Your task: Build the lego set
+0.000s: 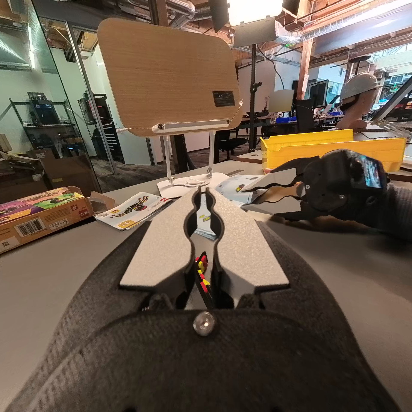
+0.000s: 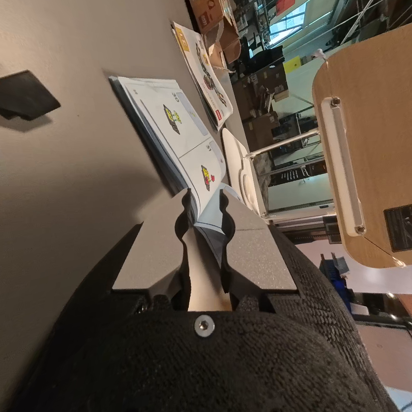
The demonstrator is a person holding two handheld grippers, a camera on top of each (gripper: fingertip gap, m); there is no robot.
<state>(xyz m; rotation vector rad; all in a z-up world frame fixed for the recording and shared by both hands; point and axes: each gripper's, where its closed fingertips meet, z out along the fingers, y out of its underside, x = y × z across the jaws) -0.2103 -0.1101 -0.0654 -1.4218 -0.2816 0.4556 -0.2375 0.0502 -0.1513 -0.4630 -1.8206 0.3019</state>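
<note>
My left gripper (image 1: 202, 189) points at the wooden book stand, its jaws almost closed. A small black Lego build with red and yellow pieces (image 1: 202, 270) sits edge-on between the fingers near their base and looks clamped there. My right gripper (image 2: 205, 191) is open, turned on its side, with its tips on either side of a lifted page of the open instruction booklet (image 2: 178, 133). The right gripper also shows in the left wrist view (image 1: 243, 199), at the booklet (image 1: 231, 185) by the stand's base.
A closed second booklet (image 1: 133, 209) and a torn-open Lego box (image 1: 40, 214) lie at the left of the grey table (image 1: 66, 278). The wooden book stand (image 1: 167, 75) stands at the back. Yellow bins (image 1: 334, 151) stand behind the right gripper. The tips of one gripper are about 20 centimetres away from the tips of the other.
</note>
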